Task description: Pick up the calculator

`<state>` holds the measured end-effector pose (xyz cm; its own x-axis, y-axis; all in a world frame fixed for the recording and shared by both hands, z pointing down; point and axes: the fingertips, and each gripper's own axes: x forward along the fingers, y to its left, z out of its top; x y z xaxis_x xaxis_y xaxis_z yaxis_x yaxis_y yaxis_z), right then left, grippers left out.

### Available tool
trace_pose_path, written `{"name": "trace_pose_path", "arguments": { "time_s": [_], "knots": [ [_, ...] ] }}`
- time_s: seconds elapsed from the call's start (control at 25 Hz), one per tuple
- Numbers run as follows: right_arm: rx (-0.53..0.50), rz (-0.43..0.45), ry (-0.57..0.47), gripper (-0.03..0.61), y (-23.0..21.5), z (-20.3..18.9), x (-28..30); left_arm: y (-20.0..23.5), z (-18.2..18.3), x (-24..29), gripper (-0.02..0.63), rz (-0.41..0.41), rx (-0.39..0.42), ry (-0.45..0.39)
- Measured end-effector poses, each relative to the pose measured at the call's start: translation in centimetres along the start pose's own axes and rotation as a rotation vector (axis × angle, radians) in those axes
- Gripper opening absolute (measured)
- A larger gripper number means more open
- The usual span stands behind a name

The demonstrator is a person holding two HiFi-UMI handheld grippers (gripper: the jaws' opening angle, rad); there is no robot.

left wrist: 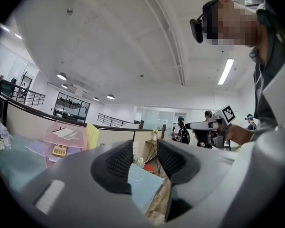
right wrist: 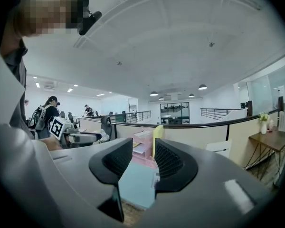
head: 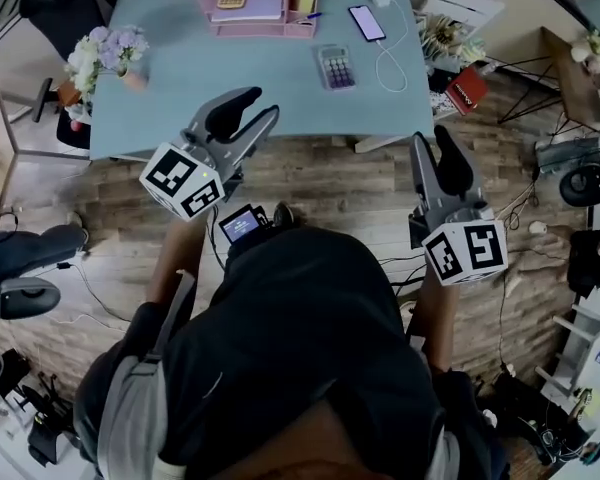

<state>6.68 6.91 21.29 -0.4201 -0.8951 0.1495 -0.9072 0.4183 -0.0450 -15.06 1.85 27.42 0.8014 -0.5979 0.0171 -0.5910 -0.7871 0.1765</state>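
The left gripper (head: 245, 118) and right gripper (head: 438, 163) hovered short of the pale blue tabletop (head: 180, 78), jaws parted and empty, seemingly poised before any reach. The small grey rectangular calculator (head: 336, 67) lay flat ahead of both, between them and well apart.

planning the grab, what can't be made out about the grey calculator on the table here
- Grey calculator: key labels and display are too small in the head view.
- Left gripper view: the left gripper itself covers that part of the table.
- Right gripper view: likewise, hidden behind the right gripper.
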Motion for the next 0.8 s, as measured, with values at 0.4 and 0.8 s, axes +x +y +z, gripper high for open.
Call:
{"name": "trace_pose_path", "arguments": {
  "time_s": [0.4,0.8],
  "knots": [
    [-0.011,0.030,0.031,0.127,-0.4,0.1,3.4,2.4,-0.4,0.9,0.201,0.020,-0.036,-0.012],
    [0.015,0.151,0.040,0.127,-4.5,0.0,7.4,3.1,-0.2,3.9,0.200,0.137,-0.035,-0.001]
  ]
}}
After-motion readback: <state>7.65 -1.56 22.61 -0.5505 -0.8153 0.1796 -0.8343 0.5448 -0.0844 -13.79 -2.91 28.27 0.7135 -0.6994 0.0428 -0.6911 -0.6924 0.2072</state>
